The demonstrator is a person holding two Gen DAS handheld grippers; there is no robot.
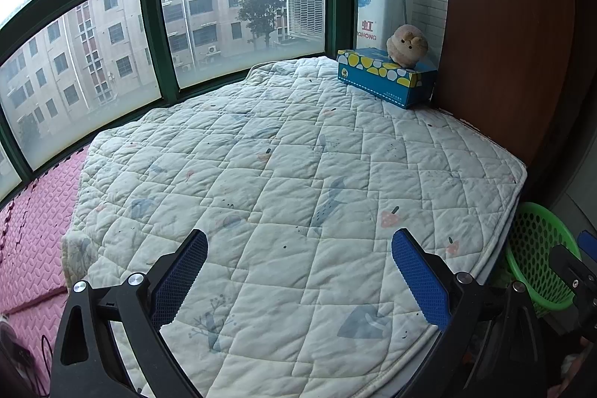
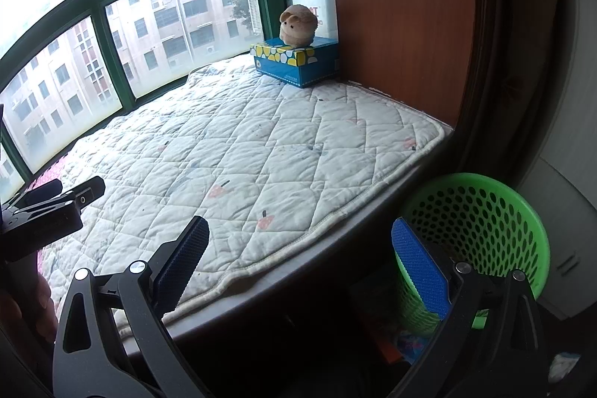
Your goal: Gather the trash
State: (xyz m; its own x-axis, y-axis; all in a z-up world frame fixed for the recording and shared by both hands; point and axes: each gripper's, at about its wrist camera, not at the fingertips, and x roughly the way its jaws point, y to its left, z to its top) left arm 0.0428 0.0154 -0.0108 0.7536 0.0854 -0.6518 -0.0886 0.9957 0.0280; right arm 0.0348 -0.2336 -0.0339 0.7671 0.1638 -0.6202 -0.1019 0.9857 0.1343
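Below, green basket [image 2: 481, 222] contents unclear, possibly empty.

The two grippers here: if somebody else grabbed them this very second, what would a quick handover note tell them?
Left gripper: open, empty, above the quilted mat.
Right gripper: open, empty, at the mat's front edge, beside the green basket.
Basket stands on the floor below the mat's right corner; its contents can't be seen.
On the mat: only a blue tissue box with a plush toy on top, in the far corner by the window.
Done: no loose trash visible on the mat.
Left: check the dim floor near the basket.
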